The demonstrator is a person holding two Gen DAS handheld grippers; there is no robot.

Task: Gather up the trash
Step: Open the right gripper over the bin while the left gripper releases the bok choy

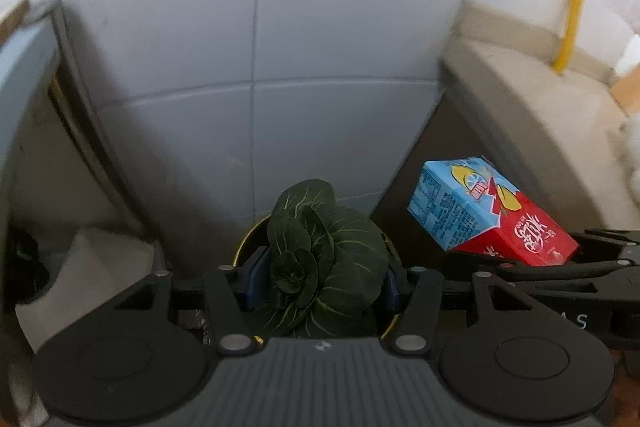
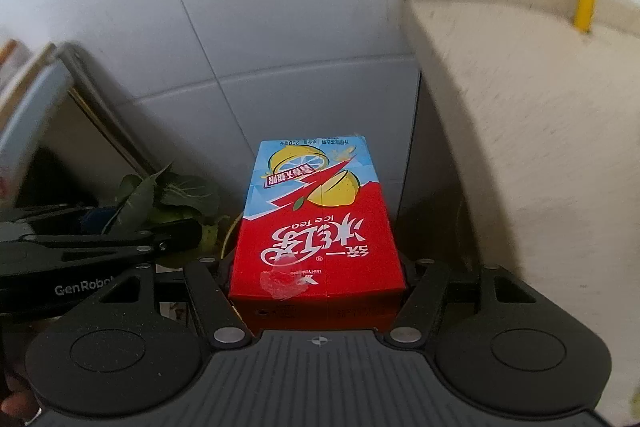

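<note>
The greens (image 1: pixel 324 259) sit clamped between the left gripper's (image 1: pixel 322 277) blue pads, over a gold-rimmed opening (image 1: pixel 246 239). At their 3 o'clock, the carton (image 2: pixel 316 227) is gripped by the right gripper (image 2: pixel 318 283). White tiles (image 1: pixel 256 27) lie at 12 o'clock, a beige counter (image 2: pixel 520 147) at 2.

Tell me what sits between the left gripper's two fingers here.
A bunch of dark leafy greens fills the gap of the left gripper, clearest in the left wrist view.
</note>
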